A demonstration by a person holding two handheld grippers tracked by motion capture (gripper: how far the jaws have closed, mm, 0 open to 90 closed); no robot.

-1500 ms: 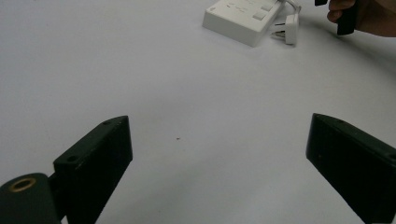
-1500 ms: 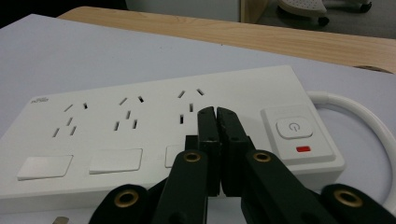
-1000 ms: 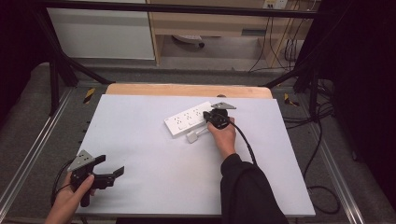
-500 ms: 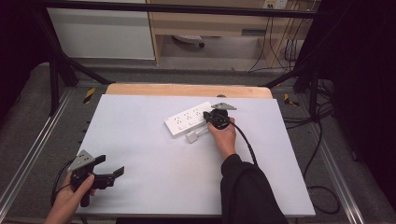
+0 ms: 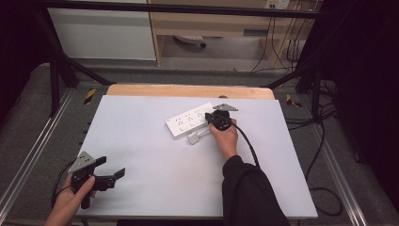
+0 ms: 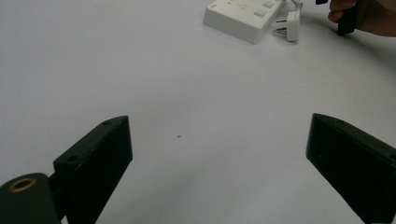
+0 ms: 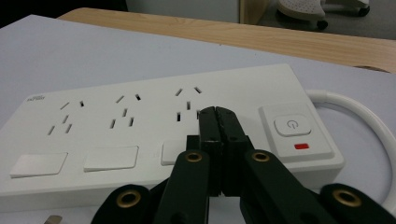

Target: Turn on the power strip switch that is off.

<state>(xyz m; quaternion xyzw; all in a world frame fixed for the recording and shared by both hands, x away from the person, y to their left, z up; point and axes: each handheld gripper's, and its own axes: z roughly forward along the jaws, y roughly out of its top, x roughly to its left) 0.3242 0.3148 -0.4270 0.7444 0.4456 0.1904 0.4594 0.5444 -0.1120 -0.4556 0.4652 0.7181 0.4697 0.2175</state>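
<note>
My left claw hangs idle at the near left corner of the pale table, jaws spread wide on nothing, well clear of the work. Far ahead and to its right lies the white plastic power strip, its loose white plug just beside it. My right claw, jaws pressed together and empty, pokes at the strip's face beside the round power button, probably to press something. No containers here.

The plug is cut off by the right gripper view's bottom edge.
</note>
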